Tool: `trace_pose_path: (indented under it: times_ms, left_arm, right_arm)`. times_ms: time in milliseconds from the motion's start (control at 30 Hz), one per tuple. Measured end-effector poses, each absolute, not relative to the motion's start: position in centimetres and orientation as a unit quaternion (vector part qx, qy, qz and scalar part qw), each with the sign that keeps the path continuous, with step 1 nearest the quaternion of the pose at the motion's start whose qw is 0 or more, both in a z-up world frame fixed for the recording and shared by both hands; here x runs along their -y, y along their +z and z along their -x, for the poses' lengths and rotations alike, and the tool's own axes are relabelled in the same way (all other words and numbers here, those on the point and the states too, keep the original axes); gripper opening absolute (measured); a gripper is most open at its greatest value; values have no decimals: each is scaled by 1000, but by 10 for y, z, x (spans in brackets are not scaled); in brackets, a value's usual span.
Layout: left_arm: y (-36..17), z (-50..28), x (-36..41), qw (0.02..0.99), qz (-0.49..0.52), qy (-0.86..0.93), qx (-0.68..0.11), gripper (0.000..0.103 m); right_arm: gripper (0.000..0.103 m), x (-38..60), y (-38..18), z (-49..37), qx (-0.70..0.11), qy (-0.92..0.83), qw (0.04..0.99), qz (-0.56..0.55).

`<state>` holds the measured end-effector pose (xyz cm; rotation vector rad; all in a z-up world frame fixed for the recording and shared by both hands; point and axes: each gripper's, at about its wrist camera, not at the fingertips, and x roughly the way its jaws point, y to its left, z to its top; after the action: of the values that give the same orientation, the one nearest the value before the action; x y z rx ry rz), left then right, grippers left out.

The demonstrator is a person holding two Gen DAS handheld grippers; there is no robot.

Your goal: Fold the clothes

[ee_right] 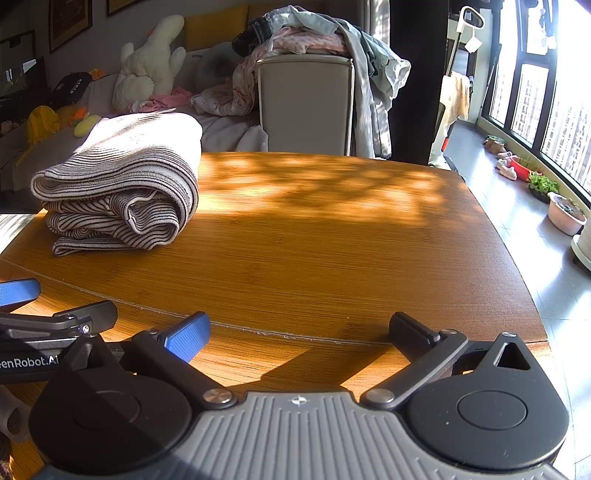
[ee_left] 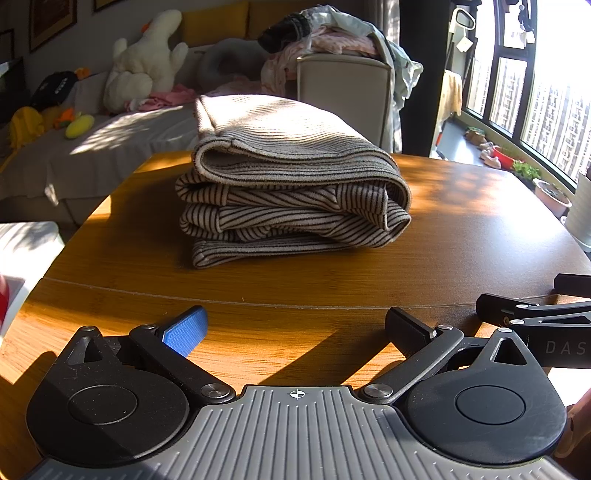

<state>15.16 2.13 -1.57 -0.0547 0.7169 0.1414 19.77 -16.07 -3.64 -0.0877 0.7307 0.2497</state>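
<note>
A folded striped beige-and-black garment [ee_left: 288, 184] lies in a thick stack on the wooden table [ee_left: 461, 236], ahead of my left gripper [ee_left: 295, 328]. That gripper is open and empty, low over the table's near part, well short of the stack. My right gripper [ee_right: 299, 332] is also open and empty, to the right of the left one. In the right wrist view the stack [ee_right: 118, 188] sits at the far left of the table [ee_right: 332, 240]. Each gripper shows at the edge of the other's view.
A grey bin [ee_right: 306, 107] heaped with loose clothes [ee_right: 314, 33] stands behind the table. A sofa with a white plush toy [ee_left: 144, 62] is at the back left. Windows and flower pots [ee_right: 565, 214] line the right side. A seam crosses the table near me.
</note>
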Motion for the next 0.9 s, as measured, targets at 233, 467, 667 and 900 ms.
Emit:
trace_pose_path:
  times_ms: [233,467,667,900]
  left_arm:
    - [-16,-152,-21,934,27,69,-351,103]
    - [-16,-152,-22,934,27,69,-351,103]
    - [-16,-153,-22,933,26,70,-351,103]
    - [-16,-153,-22,933,26,70,-351,103]
  right_arm:
    - [103,161,-36,-199,-359,121,924,44]
    - [103,160,-36,-199,-362,122,923,45]
    - [103,161,-36,-200,-363,122,923,45]
    - [103,160,-36,-200,-362,122,923,46]
